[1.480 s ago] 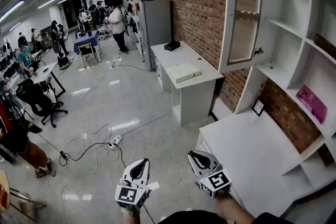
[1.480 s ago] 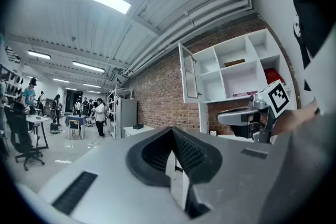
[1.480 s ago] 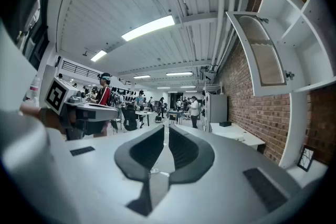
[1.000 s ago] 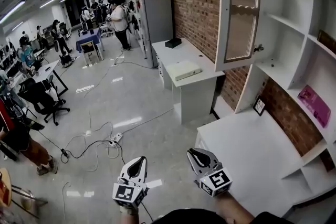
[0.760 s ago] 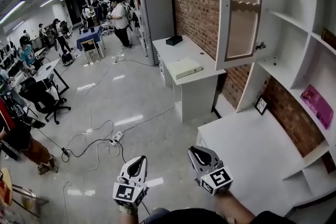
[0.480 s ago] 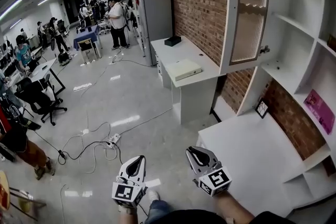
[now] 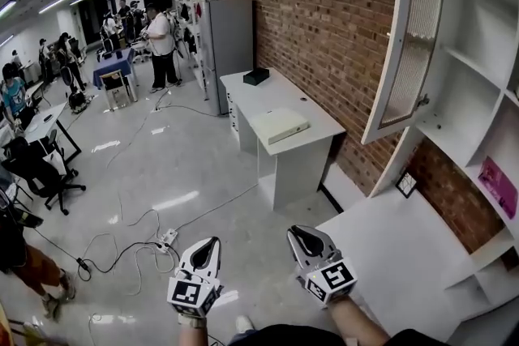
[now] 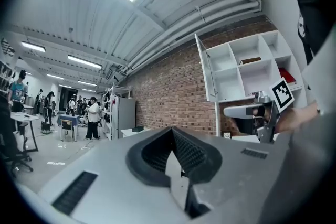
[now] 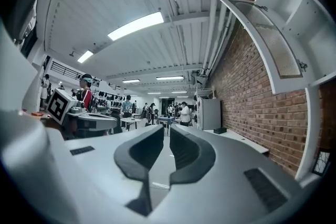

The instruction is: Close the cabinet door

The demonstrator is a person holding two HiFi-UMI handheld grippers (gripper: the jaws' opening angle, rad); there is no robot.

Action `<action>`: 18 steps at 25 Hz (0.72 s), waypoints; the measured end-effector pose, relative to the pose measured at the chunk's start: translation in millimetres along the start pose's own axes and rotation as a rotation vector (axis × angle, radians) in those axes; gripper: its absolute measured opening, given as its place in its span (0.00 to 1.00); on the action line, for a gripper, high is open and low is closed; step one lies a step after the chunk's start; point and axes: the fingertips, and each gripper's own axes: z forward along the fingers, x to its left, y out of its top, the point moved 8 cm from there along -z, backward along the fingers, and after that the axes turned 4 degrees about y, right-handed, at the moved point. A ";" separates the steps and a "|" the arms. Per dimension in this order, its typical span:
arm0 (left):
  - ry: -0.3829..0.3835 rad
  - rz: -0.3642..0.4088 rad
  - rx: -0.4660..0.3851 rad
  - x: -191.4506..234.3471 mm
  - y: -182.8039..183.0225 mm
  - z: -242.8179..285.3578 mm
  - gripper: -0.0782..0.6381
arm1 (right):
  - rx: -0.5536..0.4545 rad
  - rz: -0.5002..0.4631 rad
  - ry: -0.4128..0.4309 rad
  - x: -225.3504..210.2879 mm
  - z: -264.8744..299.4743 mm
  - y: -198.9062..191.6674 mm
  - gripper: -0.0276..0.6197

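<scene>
The white cabinet door (image 7: 413,36) with its arched glass pane stands swung out from the white shelf unit (image 7: 478,53) on the brick wall, at the upper right of the head view. Both grippers are low in that view, well below and left of the door and touching nothing. My left gripper (image 7: 209,243) is shut and empty. My right gripper (image 7: 300,235) is shut and empty too, near the white counter (image 7: 397,247). The door (image 8: 203,68) shows beyond the left gripper (image 8: 170,131), and the door (image 9: 268,42) hangs above the right gripper (image 9: 167,131).
A white desk (image 7: 280,97) carrying a flat box (image 7: 280,126) stands against the brick wall, with a grey locker (image 7: 227,40) behind it. Cables and a power strip (image 7: 166,237) lie on the floor. Several people stand far back left. A pink item (image 7: 496,184) lies on a shelf.
The whole scene has slid: the door and shelves now sit farther right and closer, the desk closer too. Both grippers keep their spots at the bottom, still shut.
</scene>
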 end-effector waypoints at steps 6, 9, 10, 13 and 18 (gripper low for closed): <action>-0.071 0.015 -0.023 73.0 -13.3 33.1 0.12 | -0.032 -0.004 -0.103 4.6 61.3 5.5 0.10; -0.118 0.019 -0.023 93.5 -17.2 51.1 0.12 | -0.040 -0.012 -0.155 1.0 80.8 9.5 0.10; -0.133 0.019 -0.021 97.7 -18.9 58.5 0.12 | -0.043 -0.013 -0.176 -2.6 84.8 11.2 0.10; -0.186 0.012 -0.027 101.6 -21.4 83.1 0.12 | -0.055 -0.025 -0.240 -20.5 91.1 18.8 0.10; -0.279 0.011 -0.033 91.1 -19.7 134.4 0.12 | -0.079 -0.044 -0.349 -61.3 87.6 34.9 0.10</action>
